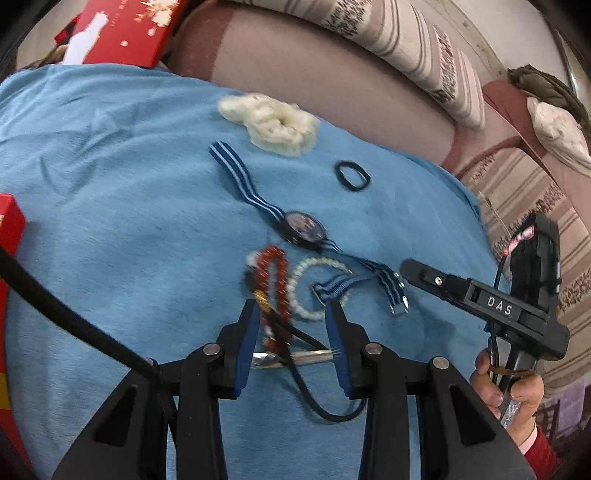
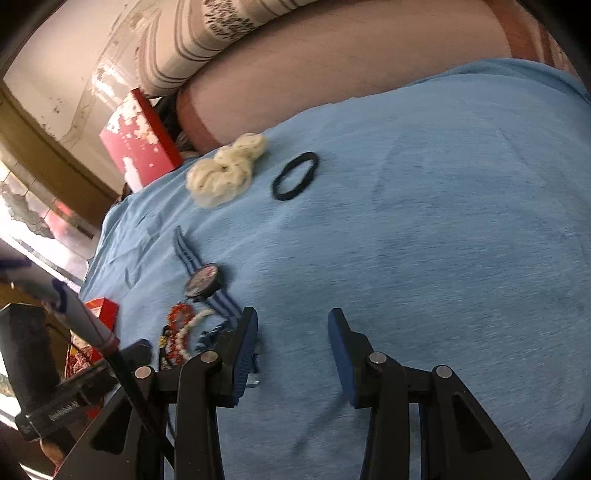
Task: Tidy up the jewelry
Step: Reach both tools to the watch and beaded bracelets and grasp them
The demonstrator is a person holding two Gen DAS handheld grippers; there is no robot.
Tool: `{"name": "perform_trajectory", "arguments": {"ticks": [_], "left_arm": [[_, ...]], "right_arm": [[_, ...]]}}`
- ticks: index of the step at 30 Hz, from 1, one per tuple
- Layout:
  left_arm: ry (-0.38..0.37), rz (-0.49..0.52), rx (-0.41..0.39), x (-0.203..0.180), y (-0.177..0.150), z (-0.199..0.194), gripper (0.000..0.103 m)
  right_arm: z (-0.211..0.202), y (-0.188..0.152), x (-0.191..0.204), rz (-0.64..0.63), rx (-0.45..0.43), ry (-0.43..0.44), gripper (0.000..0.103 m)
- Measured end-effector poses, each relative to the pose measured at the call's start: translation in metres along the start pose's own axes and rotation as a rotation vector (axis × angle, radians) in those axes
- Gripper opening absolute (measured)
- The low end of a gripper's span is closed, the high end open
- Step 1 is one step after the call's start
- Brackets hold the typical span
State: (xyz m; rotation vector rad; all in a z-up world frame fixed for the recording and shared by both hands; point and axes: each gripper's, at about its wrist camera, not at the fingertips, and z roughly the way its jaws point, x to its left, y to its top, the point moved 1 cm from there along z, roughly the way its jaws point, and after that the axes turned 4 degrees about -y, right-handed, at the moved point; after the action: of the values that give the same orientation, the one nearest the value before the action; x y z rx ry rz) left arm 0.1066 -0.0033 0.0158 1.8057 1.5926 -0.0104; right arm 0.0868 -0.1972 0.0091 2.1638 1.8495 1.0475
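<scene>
both tools gape: left tool (image 1: 291, 306) straddles the red bracelet (image 1: 273, 273); right tool (image 2: 292, 317) over bare blue cloth (image 2: 443, 221).

Blue cloth (image 1: 110, 184) matt, soft knit; scrunchie (image 1: 271, 123) fluffy cream fabric; red bracelet (image 1: 275, 266) glossy beads; watch strap (image 1: 240, 177) woven striped nylon.

Domestic interior, most likely a living room or bedroom. A blue cloth (image 1: 110, 177) is spread over a soft, mauve upholstered surface (image 1: 314, 66), which could be a sofa or a bed. Striped cushions (image 1: 417, 48) with printed lettering lie along its far edge. A red gift box (image 1: 122, 33) rests at the cloth's corner. A cream scrunchie (image 1: 273, 123) and a black hair tie (image 1: 352, 176) lie on the cloth. In the right wrist view, a scuffed painted wall (image 2: 62, 74) stands behind.
</scene>
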Motion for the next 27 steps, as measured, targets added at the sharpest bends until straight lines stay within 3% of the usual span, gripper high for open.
{"name": "perform_trajectory", "arguments": {"ticks": [3, 4, 5, 6, 11, 18, 27], "left_arm": [[-0.017, 0.014, 0.028, -0.006, -0.005, 0.007, 0.032], [-0.017, 0.02, 0.034, -0.007, -0.007, 0.009, 0.026], [-0.01, 0.022, 0.04, -0.008, -0.009, 0.012, 0.009], [-0.005, 0.021, 0.048, -0.009, -0.009, 0.013, 0.004], [-0.002, -0.004, 0.018, -0.007, -0.007, 0.002, 0.004], [0.057, 0.013, -0.047, -0.003, -0.005, -0.026, 0.004], [0.063, -0.02, 0.028, 0.014, -0.015, -0.014, 0.004]], "right_arm": [[0.004, -0.004, 0.005, -0.009, 0.009, 0.011, 0.05], [0.006, -0.004, 0.007, -0.01, 0.013, 0.014, 0.052], [0.009, -0.006, 0.008, -0.014, 0.019, 0.016, 0.052], [0.01, -0.007, 0.01, -0.018, 0.02, 0.012, 0.052], [0.012, -0.01, 0.017, -0.047, 0.018, -0.002, 0.052], [0.011, -0.011, 0.021, -0.097, 0.0, -0.066, 0.052], [0.016, -0.017, 0.029, -0.154, -0.006, -0.104, 0.05]]}}
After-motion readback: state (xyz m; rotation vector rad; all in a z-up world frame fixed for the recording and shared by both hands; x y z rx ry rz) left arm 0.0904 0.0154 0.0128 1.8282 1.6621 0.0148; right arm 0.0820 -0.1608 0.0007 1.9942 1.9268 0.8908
